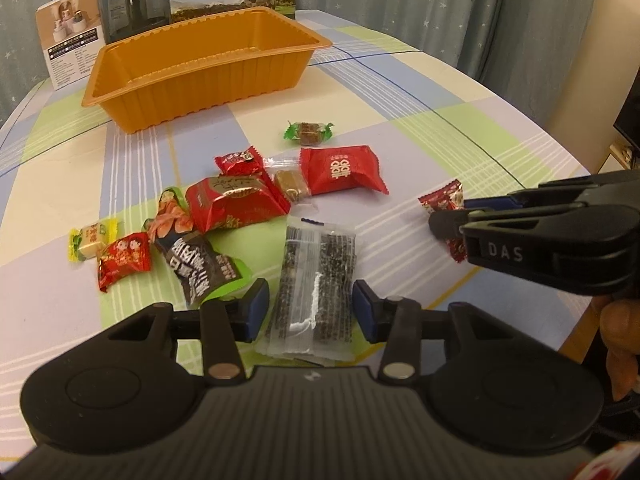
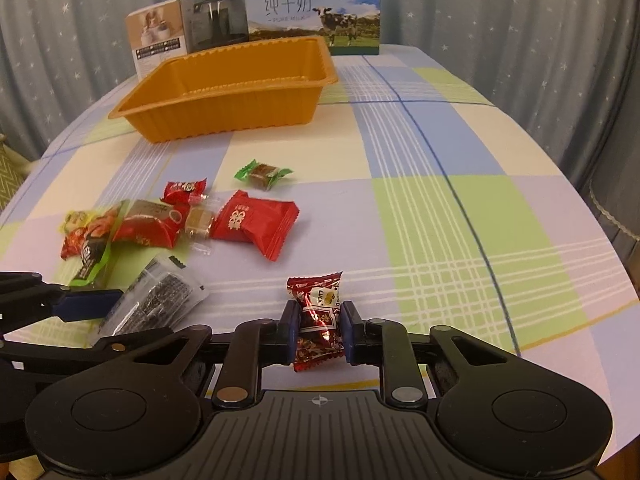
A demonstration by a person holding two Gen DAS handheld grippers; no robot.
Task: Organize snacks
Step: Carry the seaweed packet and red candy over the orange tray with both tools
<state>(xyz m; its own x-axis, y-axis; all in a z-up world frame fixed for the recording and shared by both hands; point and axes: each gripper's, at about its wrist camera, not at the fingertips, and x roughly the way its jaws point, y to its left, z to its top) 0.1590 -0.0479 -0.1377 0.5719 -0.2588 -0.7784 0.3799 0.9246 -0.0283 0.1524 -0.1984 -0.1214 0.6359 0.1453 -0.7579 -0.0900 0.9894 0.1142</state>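
The right gripper (image 2: 319, 326) points down at the table (image 2: 440, 200), and its jaws squeeze a dark red candy (image 2: 318, 320) with shiny writing on its wrapper. The left gripper (image 1: 311, 307) tips down too; a clear packet of black sesame bars (image 1: 316, 280) lies flat between its jaws, but I cannot tell if the blue pads touch it. One empty orange tray (image 2: 224, 116) sits further back. A pile of snacks (image 1: 240, 200) lies in front of it, mostly red, and one green-ended candy (image 1: 309, 132) sits alone. Behind the tray stands one milk box (image 2: 312, 12).
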